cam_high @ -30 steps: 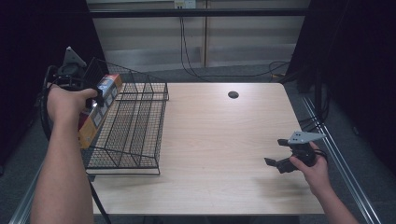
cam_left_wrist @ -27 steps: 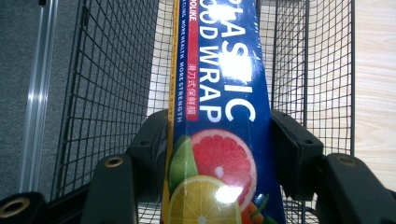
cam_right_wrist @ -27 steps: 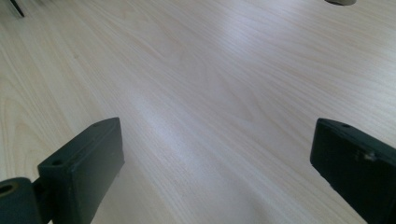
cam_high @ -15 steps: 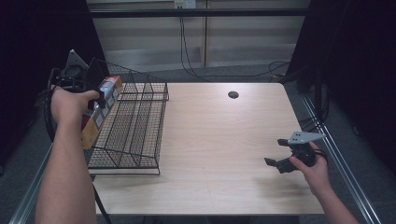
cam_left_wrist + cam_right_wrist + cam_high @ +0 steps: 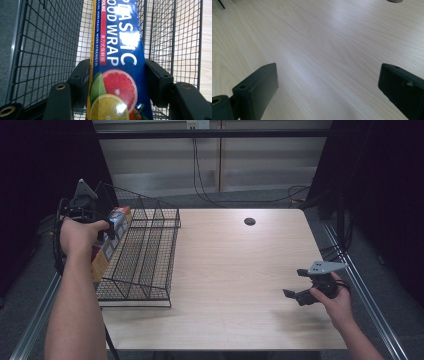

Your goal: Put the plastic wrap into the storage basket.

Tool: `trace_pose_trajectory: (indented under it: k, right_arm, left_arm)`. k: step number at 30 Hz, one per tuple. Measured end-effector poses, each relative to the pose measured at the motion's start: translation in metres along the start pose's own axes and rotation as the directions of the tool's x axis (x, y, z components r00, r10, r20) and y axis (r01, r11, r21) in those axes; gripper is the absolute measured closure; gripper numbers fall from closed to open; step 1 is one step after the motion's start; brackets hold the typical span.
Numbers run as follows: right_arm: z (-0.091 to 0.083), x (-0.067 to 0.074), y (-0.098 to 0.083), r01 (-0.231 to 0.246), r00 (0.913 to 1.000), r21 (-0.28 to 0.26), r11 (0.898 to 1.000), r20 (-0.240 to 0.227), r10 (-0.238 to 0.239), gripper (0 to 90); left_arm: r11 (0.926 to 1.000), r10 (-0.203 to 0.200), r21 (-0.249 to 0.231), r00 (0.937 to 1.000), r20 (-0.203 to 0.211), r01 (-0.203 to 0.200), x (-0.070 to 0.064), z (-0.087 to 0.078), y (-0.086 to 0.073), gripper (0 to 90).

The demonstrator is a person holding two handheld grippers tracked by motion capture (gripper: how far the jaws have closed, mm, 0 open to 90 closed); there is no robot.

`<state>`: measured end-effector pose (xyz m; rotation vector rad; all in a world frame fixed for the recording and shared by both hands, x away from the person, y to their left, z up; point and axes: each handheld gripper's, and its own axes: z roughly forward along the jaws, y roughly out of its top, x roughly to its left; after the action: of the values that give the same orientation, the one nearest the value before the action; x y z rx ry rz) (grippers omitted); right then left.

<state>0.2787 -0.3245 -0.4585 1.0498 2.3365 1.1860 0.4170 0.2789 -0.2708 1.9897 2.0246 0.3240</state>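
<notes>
Moved since earlier: little; the left hand-held gripper (image 5: 107, 231) and its box sit a touch lower against the rack's left wall, while the right one has not shifted.
Left hand-held gripper: closed on the long blue cardboard box of plastic food wrap printed with citrus slices (image 5: 117, 65), both black jaws pressed flat to its sides near one end.
Box position: at the far left of the black wire rack (image 5: 145, 255), lying along its left wall, tilted, the far end reaching down toward the mesh floor; whether it touches the floor yet cannot be told.
Wire rack: stands on the left part of the pale wooden surface (image 5: 235, 270), apparently nothing else in it.
Step in hand: probably laying the box into the rack.
Doing it well: keep the box parallel to the wall, lower until its length rests on the mesh, then release so it does not tip or catch the wires.
Right hand-held gripper (image 5: 299, 290): jaws wide apart, holding nothing, hovering low over bare surface near the right edge, well apart from the rack.
</notes>
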Motion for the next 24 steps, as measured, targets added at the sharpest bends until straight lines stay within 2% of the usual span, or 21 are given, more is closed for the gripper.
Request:
trace_pose_trajectory:
  k: [3, 6, 7, 9, 11, 14, 15, 18, 21, 23, 24]
  right_arm:
    - [0.0, 0.0, 0.0, -0.001, 1.0, -0.001, 1.0, 0.002, 0.001, 2.6]
    - [0.0, 0.0, 0.0, -0.001, 1.0, 0.0, 1.0, 0.001, 0.001, 2.6]
    - [0.0, 0.0, 0.0, 0.002, 1.0, -0.002, 1.0, 0.004, -0.002, 2.6]
    - [0.0, 0.0, 0.0, 0.002, 1.0, -0.001, 1.0, 0.003, -0.002, 2.6]
    - [0.0, 0.0, 0.0, -0.001, 1.0, 0.001, 1.0, 0.001, 0.001, 2.6]
    - [0.0, 0.0, 0.0, 0.003, 1.0, -0.001, 1.0, 0.002, -0.003, 2.6]
    - [0.0, 0.0, 0.0, 0.003, 1.0, -0.001, 1.0, 0.003, -0.003, 2.6]
    - [-0.001, -0.001, 0.0, -0.002, 1.0, -0.002, 1.0, -0.005, 0.002, 2.6]
    - [-0.001, -0.001, 0.0, -0.002, 1.0, 0.0, 1.0, 0.0, 0.002, 2.6]
    - [-0.001, 0.0, 0.0, 0.0, 1.0, 0.0, 1.0, -0.002, 0.0, 2.6]
    - [-0.001, 0.0, 0.0, 0.0, 1.0, 0.0, 1.0, -0.002, 0.0, 2.6]
  left_arm:
    - [1.0, -0.007, 0.004, 0.9999, -0.015, 0.007, -0.001, 0.004, 0.0, 43.2]
    - [1.0, -0.005, 0.008, 0.9999, -0.012, 0.005, -0.001, 0.006, 0.0, 43.1]
    - [0.9996, -0.026, 0.008, 0.9996, -0.006, 0.026, -0.003, 0.007, 0.0, 43.1]
    - [0.9998, -0.016, 0.012, 0.9998, -0.008, 0.016, -0.002, 0.008, 0.0, 42.9]
    - [0.9994, -0.033, 0.012, 0.9994, -0.006, 0.033, -0.003, 0.009, 0.0, 42.8]
    - [0.9998, -0.014, 0.016, 0.9998, -0.016, 0.014, -0.001, 0.011, 0.0, 42.7]
    - [0.9995, -0.027, 0.019, 0.9996, -0.012, 0.027, -0.002, 0.012, -0.001, 42.7]
    - [0.9993, -0.017, 0.032, 0.9998, -0.013, 0.018, -0.002, 0.013, 0.0, 42.5]
    - [0.9984, -0.048, 0.03, 0.9989, -0.001, 0.048, -0.003, 0.014, -0.001, 42.3]
    - [0.999, -0.016, 0.041, 0.9998, -0.009, 0.016, -0.003, 0.015, 0.0, 42.0]
    - [0.999, -0.016, 0.041, 0.9998, -0.009, 0.016, -0.003, 0.015, 0.0, 41.8]
